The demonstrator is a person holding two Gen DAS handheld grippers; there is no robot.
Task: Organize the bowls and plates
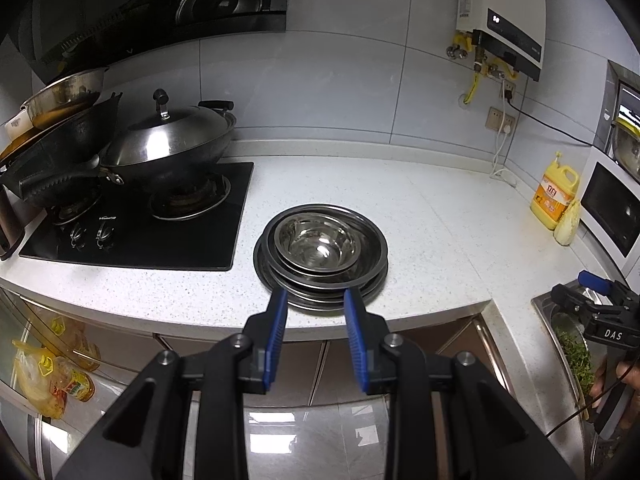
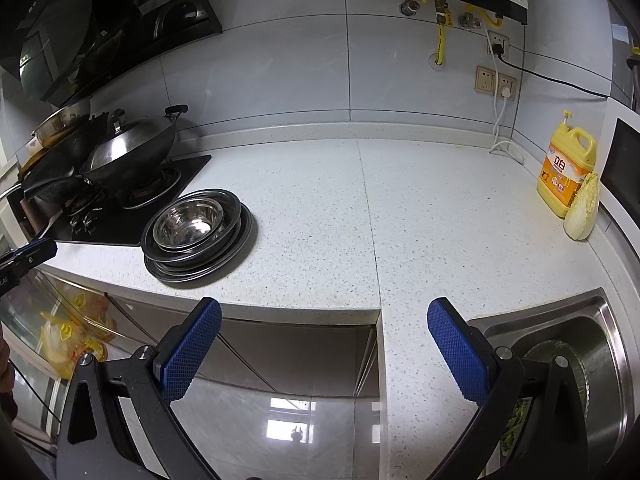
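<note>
Left wrist view: left tongs (image 1: 315,296) spread, empty, at the near rim of the stacked round steel plates and bowls (image 1: 320,250) on the white speckled surface (image 1: 440,232). Right tongs (image 2: 324,316) spread, empty, well apart. Stacking appears done; next probably a rim grasp.

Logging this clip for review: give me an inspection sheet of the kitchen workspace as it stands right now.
Surface: white speckled counter, sink at its right end.
Job's things: steel bowl nested on a stack of steel plates near the counter's front edge, beside the stove.
Clutter: yellow detergent jug with a cabbage piece leaning by it; lidded wok and more pans on the stove.
Grippers: left gripper open, its tips at the stack's near rim, contact unclear; right gripper wide open, holding nothing.
Cables: black and white cords plugged into wall sockets.
Surroundings: range hood, water heater, tiled wall.
</note>
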